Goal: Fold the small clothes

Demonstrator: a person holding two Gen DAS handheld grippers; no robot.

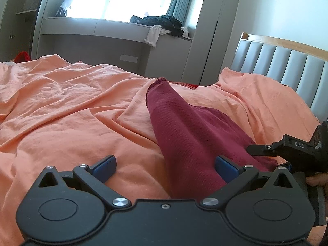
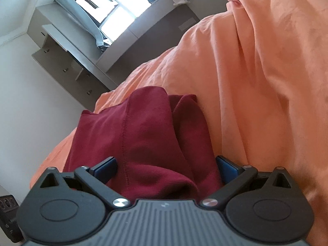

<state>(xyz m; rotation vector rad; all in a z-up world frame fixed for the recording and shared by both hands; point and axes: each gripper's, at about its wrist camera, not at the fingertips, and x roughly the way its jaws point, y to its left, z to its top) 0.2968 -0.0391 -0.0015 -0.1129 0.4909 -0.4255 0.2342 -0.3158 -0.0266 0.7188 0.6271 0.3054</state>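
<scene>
A dark red garment (image 1: 184, 131) lies on the orange bedsheet (image 1: 67, 102), one long part stretching away from me. My left gripper (image 1: 165, 169) is open, its blue pads (image 1: 106, 167) apart, with the garment's near end between them. The right gripper shows at the right edge of the left wrist view (image 1: 291, 147). In the right wrist view the garment (image 2: 147, 135) is bunched with a seam down it. My right gripper (image 2: 166, 169) is open, jaws wide, with the cloth lying between the pads (image 2: 227, 169).
A grey padded headboard (image 1: 287, 67) stands at the right. A window ledge holds a pile of dark and white clothes (image 1: 164, 26). Grey cabinets (image 1: 16, 20) line the far left. The sheet rises in a thick fold (image 2: 266, 82) to the right.
</scene>
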